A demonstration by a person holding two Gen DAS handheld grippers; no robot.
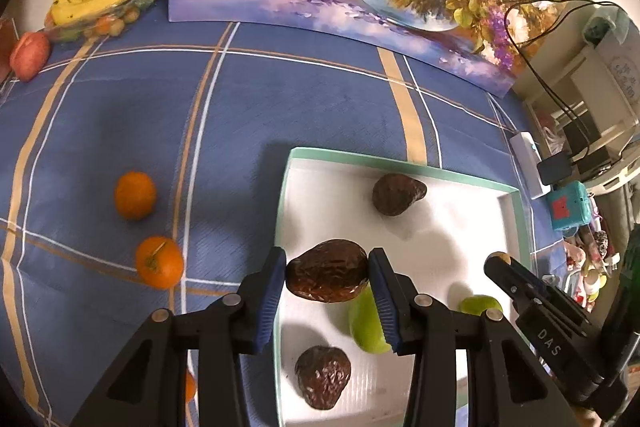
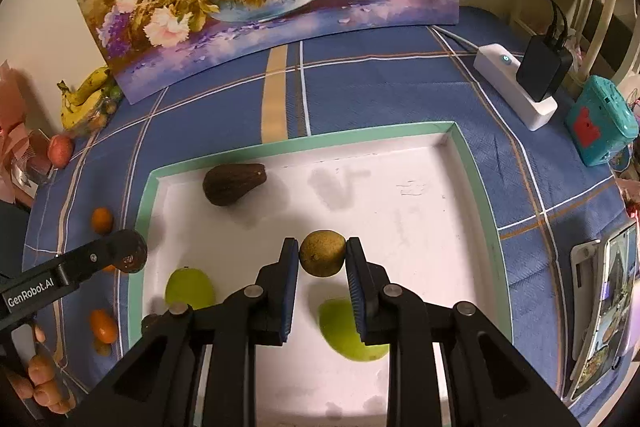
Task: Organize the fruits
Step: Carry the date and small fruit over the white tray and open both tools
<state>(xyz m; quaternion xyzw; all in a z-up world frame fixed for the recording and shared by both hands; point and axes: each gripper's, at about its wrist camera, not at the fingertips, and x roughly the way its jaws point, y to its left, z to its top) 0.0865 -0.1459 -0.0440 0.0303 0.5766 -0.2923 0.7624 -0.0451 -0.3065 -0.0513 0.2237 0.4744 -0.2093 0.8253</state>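
I have both tools loaded over the shallow white tray with the mint-green rim (image 2: 304, 143), so I judge this as the carry-and-place step of sorting the fruit. My left gripper (image 1: 327, 277) is clamped on a dark brown, wrinkled avocado (image 1: 327, 277), the blue pads pressing its two sides, and it hangs above the tray's near-left part. My right gripper (image 2: 322, 254) is clenched on a small round brownish-green fruit (image 2: 322, 254) — I can't tell what kind — held over the middle of the tray.

Already lying in the tray: another dark avocado near the far rim (image 1: 398, 194), a third close under my left tool (image 1: 323, 375), and two smooth green fruits (image 2: 190, 287) towards the near side. Two orange mandarins (image 1: 135, 195) sit apart on the blue checked tablecloth (image 1: 120, 107), outside the tray to the left.

Next, I reckon each load needs lowering onto bare white floor — the avocado beside its fellows, the round fruit clear of the green one beneath it — before the jaws let go, or they may roll.
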